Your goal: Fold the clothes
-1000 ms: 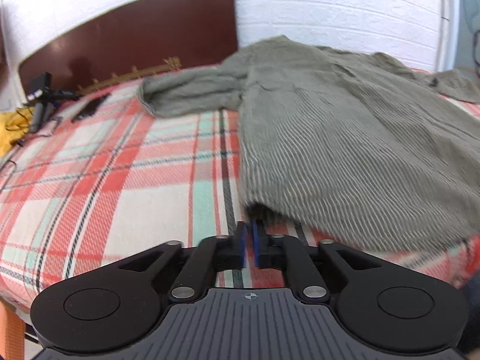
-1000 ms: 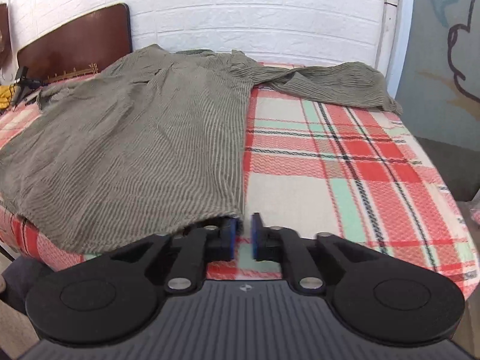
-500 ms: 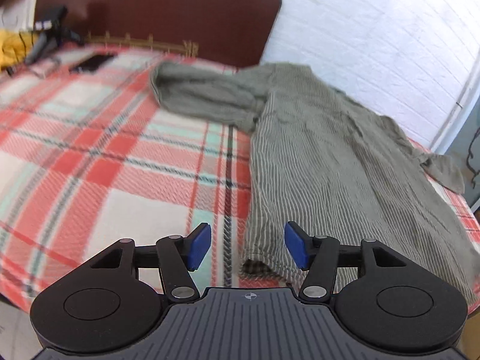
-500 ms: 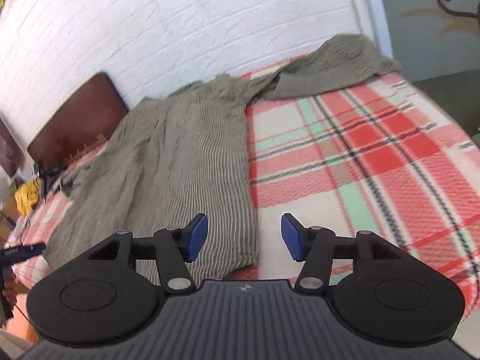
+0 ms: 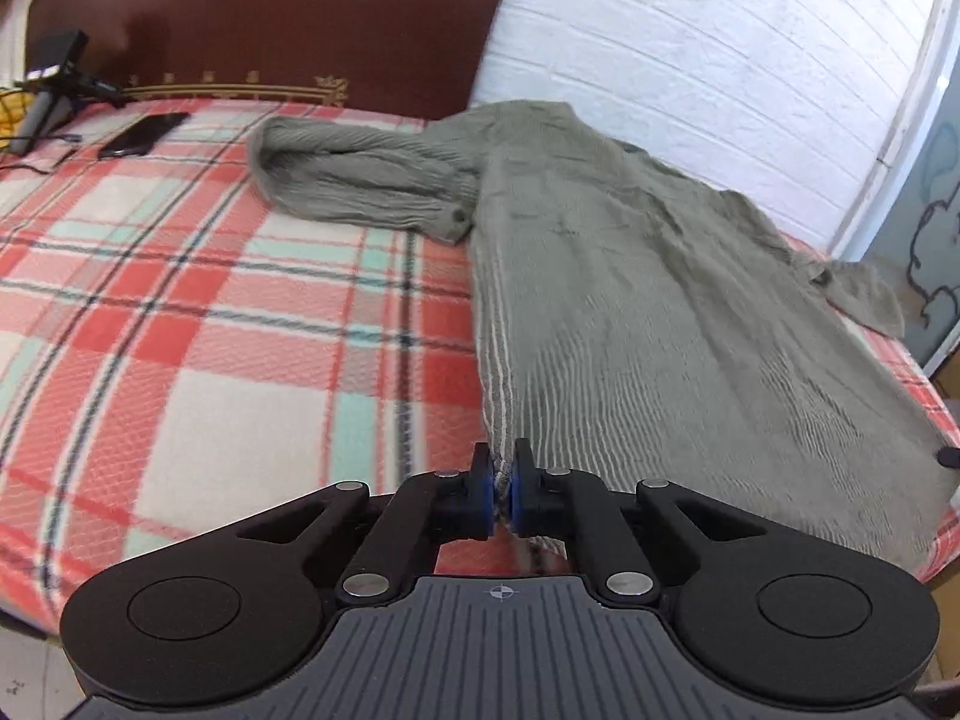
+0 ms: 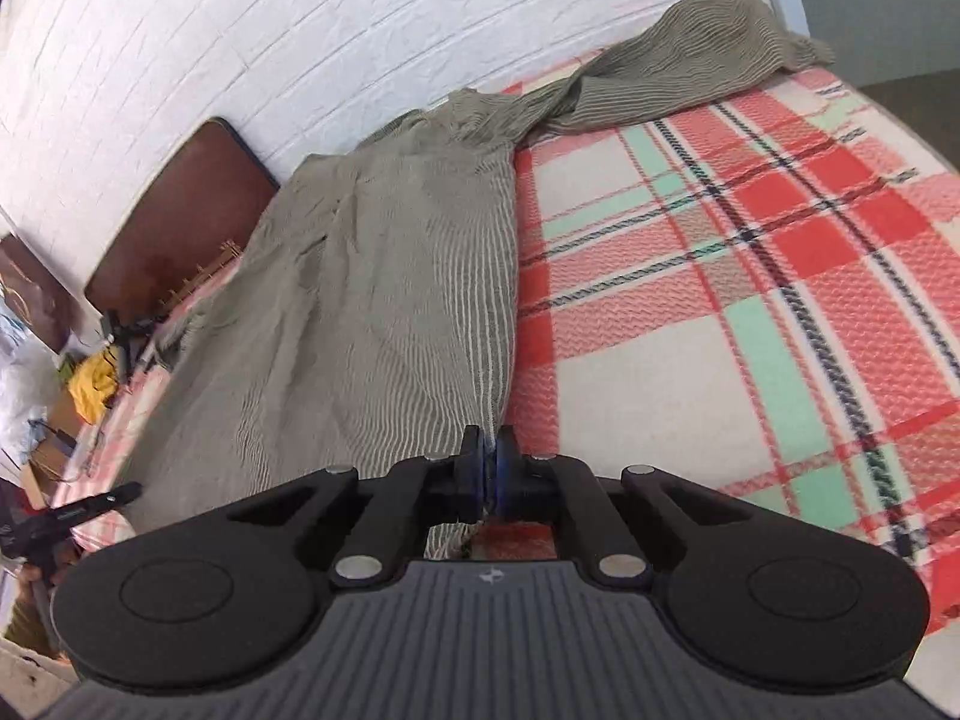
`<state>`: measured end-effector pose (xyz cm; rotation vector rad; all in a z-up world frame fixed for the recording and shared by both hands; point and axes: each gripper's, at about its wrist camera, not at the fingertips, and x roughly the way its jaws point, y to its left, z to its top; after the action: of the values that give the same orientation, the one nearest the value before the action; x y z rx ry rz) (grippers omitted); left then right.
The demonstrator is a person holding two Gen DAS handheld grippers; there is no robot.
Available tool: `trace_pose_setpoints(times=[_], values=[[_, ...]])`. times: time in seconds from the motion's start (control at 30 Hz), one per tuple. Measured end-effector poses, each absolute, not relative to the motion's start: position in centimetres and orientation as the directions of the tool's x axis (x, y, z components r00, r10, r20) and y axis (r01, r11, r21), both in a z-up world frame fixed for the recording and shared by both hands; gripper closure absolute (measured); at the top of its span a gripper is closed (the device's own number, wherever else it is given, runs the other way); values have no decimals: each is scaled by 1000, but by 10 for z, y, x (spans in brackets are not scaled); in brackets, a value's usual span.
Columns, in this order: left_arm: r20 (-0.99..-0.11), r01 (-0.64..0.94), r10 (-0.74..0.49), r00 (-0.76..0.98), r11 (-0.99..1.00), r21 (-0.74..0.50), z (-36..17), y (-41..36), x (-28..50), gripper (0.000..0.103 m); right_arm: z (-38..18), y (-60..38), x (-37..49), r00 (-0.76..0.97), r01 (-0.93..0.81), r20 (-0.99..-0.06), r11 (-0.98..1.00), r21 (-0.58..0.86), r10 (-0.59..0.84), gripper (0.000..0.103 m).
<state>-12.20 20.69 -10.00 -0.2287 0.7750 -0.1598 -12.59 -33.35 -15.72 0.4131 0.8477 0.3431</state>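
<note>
An olive-grey striped shirt (image 5: 660, 300) lies spread flat on the plaid bed, collar toward the wall. Its near sleeve (image 5: 360, 186) is bent across the blanket toward the headboard. My left gripper (image 5: 503, 489) is shut on the shirt's near hem corner, with fabric pinched between the blue pads. In the right wrist view the same shirt (image 6: 372, 300) runs away from me, its other sleeve (image 6: 678, 78) stretched toward the bed's far corner. My right gripper (image 6: 489, 474) is shut on the opposite hem corner, striped cloth between its pads.
The red, white and teal plaid blanket (image 5: 210, 330) covers the bed. A brown headboard (image 5: 270, 30) stands against a white brick wall. A black phone (image 5: 144, 133) and a camera on a small stand (image 5: 54, 66) lie near the headboard. Yellow clutter (image 6: 96, 381) sits beside the bed.
Both grippers stood wide open over the hem corners half a second ago and have now closed on the cloth. Both views have rolled since a second ago.
</note>
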Motion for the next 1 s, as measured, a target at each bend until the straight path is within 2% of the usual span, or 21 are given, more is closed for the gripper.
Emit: trace_pose_setpoints(times=[0.2, 0.27, 0.3, 0.33, 0.37, 0.4, 0.5, 0.67, 0.73, 0.77, 0.83, 1.0], values=[[-702, 58, -206, 682, 972, -229, -111, 208, -125, 101, -164, -329, -123, 599, -130, -676, 885, 447, 430, 98], [-709, 78, -204, 675, 975, -206, -109, 208, -127, 74, -162, -330, -124, 596, -130, -684, 891, 435, 420, 96], [-713, 81, -202, 672, 976, -200, -108, 210, -129, 69, -160, -332, -125, 596, -130, -687, 895, 427, 415, 93], [-717, 80, -197, 668, 978, -194, -106, 212, -131, 55, -157, -334, -126, 597, -130, -690, 898, 420, 409, 91], [-718, 75, -190, 670, 979, -189, -102, 216, -133, 47, -155, -336, -127, 598, -130, -693, 902, 413, 403, 86], [-715, 70, -184, 674, 980, -187, -97, 219, -134, 47, -150, -338, -126, 608, -132, -690, 907, 401, 393, 78], [-671, 54, -168, 722, 981, -187, -76, 229, -128, 47, -131, -340, -117, 653, -145, -661, 918, 370, 369, 66], [-607, 21, -141, 782, 979, -201, -55, 230, -78, 33, -100, -326, -64, 713, -147, -590, 903, 404, 379, 66], [-605, 21, -150, 782, 976, -215, -56, 226, -49, 33, -95, -314, -34, 719, -131, -572, 885, 447, 395, 63], [-608, 17, -152, 779, 975, -221, -58, 224, -35, 33, -93, -306, -18, 718, -123, -568, 876, 467, 403, 58], [-617, 14, -146, 773, 977, -213, -63, 216, -6, 33, -100, -305, 17, 717, -109, -565, 866, 489, 409, 57], [-650, -21, -69, 757, 991, -129, -79, 201, 47, 27, -129, -306, 95, 683, -15, -598, 826, 563, 420, 51]])
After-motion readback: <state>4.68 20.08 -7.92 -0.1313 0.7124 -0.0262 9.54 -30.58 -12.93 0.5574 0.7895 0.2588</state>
